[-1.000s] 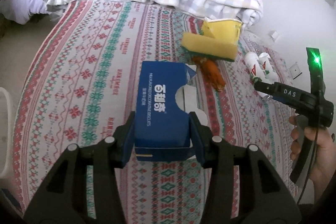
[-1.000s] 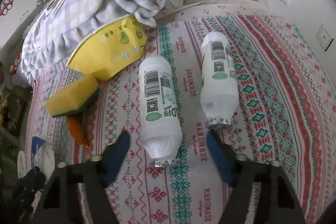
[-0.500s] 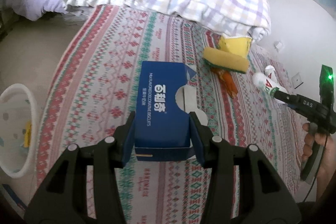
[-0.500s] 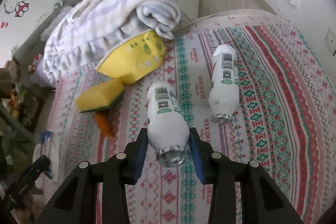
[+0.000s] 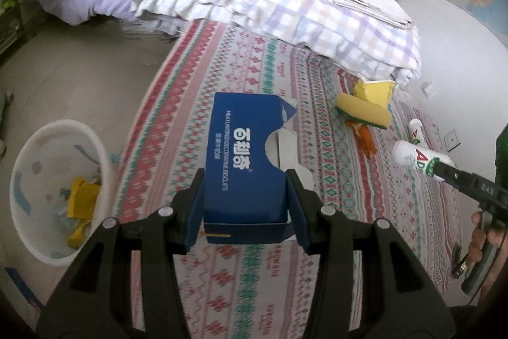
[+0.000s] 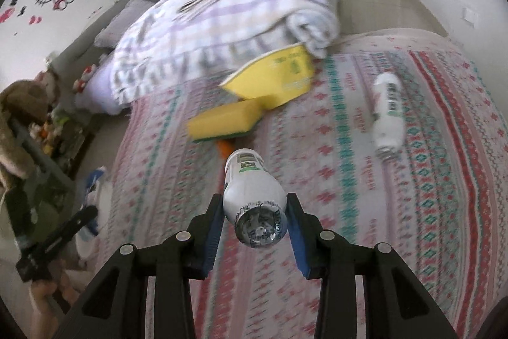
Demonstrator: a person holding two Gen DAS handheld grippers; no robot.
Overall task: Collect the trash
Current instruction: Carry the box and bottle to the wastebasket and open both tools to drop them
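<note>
At the far left of the left wrist view, a white plastic waste bin (image 5: pixel 57 193) stands on the floor beside the bed, with yellow scraps of wrapping (image 5: pixel 81 199) lying inside it. To its right, the left gripper (image 5: pixel 246 208) has its jaws pinching a dark blue cardboard biscuit box (image 5: pixel 244 161) by its two sides, holding it clear above the bed's red-and-green patterned bedspread (image 5: pixel 343 186). A folded purple-checked quilt (image 5: pixel 285 2) lies at the head of that spread. Further right, a yellow sponge with a green underside (image 5: pixel 363 113) rests against a yellow paper carton (image 5: pixel 377 86) tucked under the quilt's edge, and an orange wrapper (image 5: pixel 365 137) lies just beside the sponge. At the right edge, the right gripper (image 6: pixel 255 221) has its jaws pressed onto a white plastic drink bottle with a foil-sealed mouth (image 6: pixel 254 196), lifted off the spread with the foil end facing the camera. A second white bottle (image 6: pixel 389 116) lies on the bedspread well apart to the right.
</note>
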